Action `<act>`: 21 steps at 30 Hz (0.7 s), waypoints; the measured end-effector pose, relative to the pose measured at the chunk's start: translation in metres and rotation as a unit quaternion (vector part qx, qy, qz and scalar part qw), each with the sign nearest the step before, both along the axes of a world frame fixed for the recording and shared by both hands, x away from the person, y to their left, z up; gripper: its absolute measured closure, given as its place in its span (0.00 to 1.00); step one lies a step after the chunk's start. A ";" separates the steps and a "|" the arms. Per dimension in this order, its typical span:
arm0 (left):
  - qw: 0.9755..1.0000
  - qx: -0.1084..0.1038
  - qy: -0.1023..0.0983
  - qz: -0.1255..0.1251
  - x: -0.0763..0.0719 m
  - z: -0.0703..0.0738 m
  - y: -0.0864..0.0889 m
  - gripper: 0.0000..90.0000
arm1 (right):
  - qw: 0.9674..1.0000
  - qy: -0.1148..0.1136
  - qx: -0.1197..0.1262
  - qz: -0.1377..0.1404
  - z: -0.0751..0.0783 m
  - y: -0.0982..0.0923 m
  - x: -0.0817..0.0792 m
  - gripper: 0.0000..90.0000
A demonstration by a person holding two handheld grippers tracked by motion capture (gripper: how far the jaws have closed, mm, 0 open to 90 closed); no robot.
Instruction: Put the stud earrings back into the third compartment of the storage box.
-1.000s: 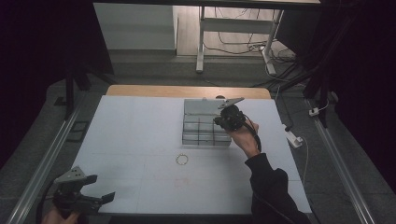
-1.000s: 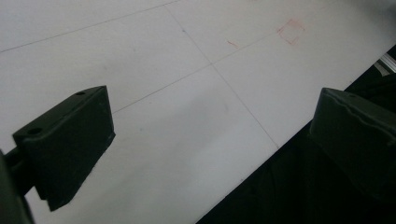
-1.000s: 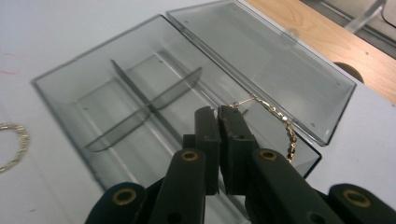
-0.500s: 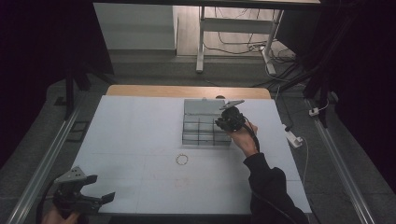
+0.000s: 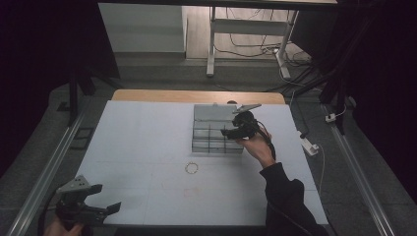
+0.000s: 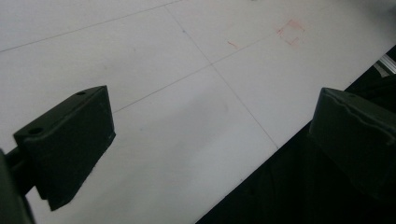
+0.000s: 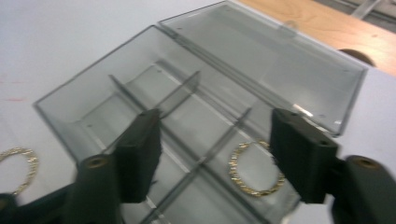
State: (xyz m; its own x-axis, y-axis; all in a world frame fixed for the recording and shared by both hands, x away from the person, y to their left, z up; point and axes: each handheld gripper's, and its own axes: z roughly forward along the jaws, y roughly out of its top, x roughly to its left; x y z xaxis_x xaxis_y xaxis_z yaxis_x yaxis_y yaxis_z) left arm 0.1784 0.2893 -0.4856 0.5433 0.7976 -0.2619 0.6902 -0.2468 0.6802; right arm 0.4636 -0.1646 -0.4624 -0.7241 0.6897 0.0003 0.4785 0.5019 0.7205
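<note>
The right hand-held gripper hangs over the clear plastic organiser box, its jaws spread wide with nothing between them. In the right gripper view the right hand-held gripper looks down into the box: one gold ring lies flat in a compartment near the box's right end, seen in the gap between the jaws but touched by neither. The box's lid is folded fully open and lies flat on the side toward the far edge of the desk. Thin dividers split the box into a grid of compartments; the exact count cannot be told. A second gold ring lies on the bare desk just beside the box's near side, toward the person; it shows at the left edge of the right gripper view.

The left hand-held gripper sits at the near left corner of the desk, well apart from the box, its jaws wide open and empty; from its own camera the left hand-held gripper straddles the desk's near edge.

That makes two rings, one box and two grippers. No readable writing shows; only thin pencil lines and a faint red square mark on the white surface. The left and middle of the desk lie open. A strip of bare wood runs along the far edge.
</note>
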 end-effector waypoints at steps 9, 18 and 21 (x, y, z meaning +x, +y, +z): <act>1.000 0.001 0.001 0.000 0.000 0.000 0.000 0.00 | 0.999 0.012 -0.011 0.033 0.001 0.014 -0.023 0.10; 1.000 0.000 0.001 -0.001 0.000 0.000 0.000 0.00 | 0.996 0.027 -0.020 0.082 -0.002 0.031 -0.045 0.00; 1.000 0.000 0.001 -0.001 0.000 0.000 -0.001 0.00 | 0.994 0.029 -0.020 0.099 -0.003 0.042 -0.054 0.00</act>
